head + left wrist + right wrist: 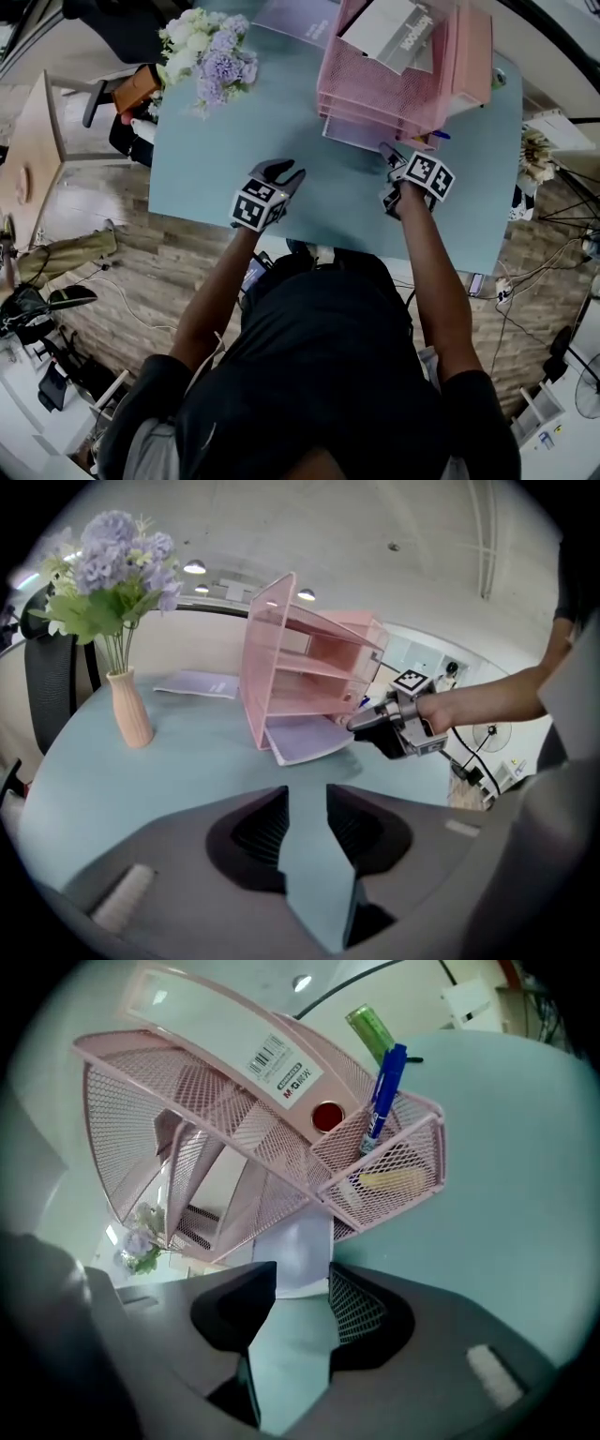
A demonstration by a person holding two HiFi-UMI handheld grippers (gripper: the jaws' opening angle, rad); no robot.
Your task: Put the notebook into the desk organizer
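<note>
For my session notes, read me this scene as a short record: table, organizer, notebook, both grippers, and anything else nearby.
Table: pale blue-green
Organizer: pink mesh, tiered trays
Notebook: lavender, partly in the bottom tray, one end sticking out
Right gripper: open, jaws apart at the notebook's outer edge, not pressing it
Left gripper: slightly open, empty, over bare table
Pen: blue, upright in the side cup
Vase: with flowers, on the table
</note>
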